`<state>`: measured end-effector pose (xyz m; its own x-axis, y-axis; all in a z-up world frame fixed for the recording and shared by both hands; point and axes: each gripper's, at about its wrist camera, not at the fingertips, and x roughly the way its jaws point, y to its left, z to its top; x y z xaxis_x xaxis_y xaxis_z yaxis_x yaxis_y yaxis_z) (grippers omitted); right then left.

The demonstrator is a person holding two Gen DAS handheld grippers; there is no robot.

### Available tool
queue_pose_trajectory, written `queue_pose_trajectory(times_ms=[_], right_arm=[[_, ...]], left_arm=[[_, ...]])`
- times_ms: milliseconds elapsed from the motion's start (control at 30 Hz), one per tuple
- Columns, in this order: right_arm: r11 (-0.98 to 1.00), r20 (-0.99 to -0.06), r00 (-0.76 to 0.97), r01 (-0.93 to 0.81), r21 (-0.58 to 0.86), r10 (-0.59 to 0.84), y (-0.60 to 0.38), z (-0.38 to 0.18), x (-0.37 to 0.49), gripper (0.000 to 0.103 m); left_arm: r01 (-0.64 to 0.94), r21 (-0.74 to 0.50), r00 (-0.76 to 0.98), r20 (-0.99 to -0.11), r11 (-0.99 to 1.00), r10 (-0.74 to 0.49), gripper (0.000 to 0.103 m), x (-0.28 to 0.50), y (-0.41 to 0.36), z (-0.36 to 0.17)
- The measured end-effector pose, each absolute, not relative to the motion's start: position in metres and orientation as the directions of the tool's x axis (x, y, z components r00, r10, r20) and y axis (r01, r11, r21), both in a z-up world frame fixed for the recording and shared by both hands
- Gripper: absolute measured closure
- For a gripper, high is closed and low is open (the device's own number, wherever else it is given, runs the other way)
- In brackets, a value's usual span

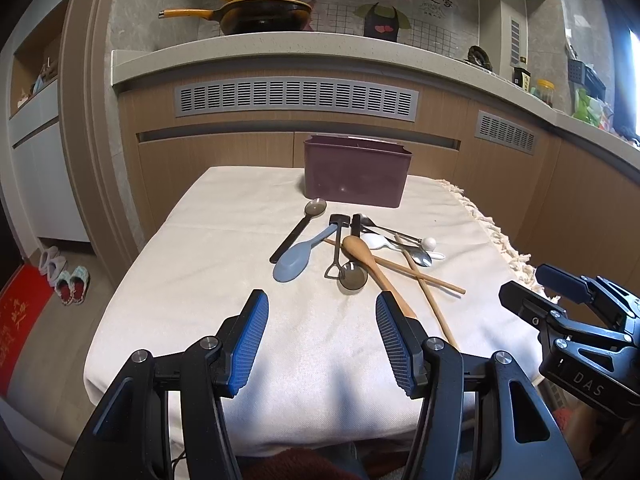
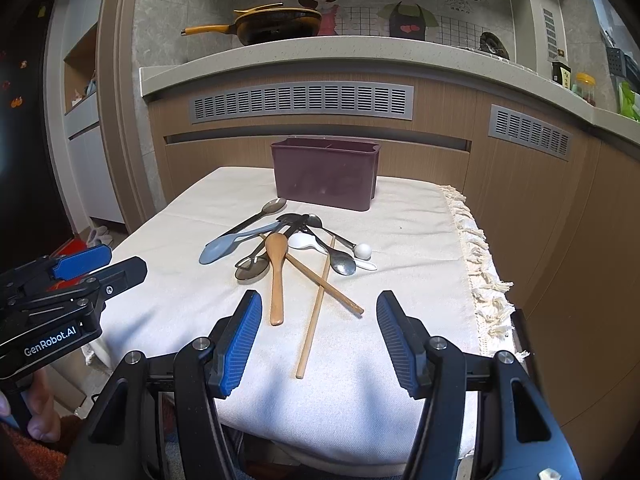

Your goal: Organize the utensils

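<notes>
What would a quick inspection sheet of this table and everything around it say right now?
Surface: small table under a cream cloth, fringe along its right edge.
Job's things: purple bin at the far end, divided inside; in front of it a crossed pile with a wooden spoon, two chopsticks, a blue spoon, metal spoons and a white spoon.
Clutter: nothing seen on the cloth besides the pile.
Grippers: left hand-held gripper and right hand-held gripper both open, empty, short of the pile.
Cables: nothing seen clearly.
Surroundings: kitchen counter with a yellow-handled pan, jars, slippers on the floor.
</notes>
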<state>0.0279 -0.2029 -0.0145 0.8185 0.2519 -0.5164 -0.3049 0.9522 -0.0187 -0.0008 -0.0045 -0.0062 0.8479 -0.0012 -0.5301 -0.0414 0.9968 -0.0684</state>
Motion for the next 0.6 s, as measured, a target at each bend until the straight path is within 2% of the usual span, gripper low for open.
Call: queue_pose_trajectory(times_ms=[600], right_arm=[[0.952, -0.521, 0.815, -0.305, -0.017, 0.252, -0.203, -0.0168, 0.0294, 0.046]], left_arm=[[-0.043, -0.068, 0.845, -0.535, 0.997, -0.001, 0.046, -0.0028, -0.0066, -0.0059]])
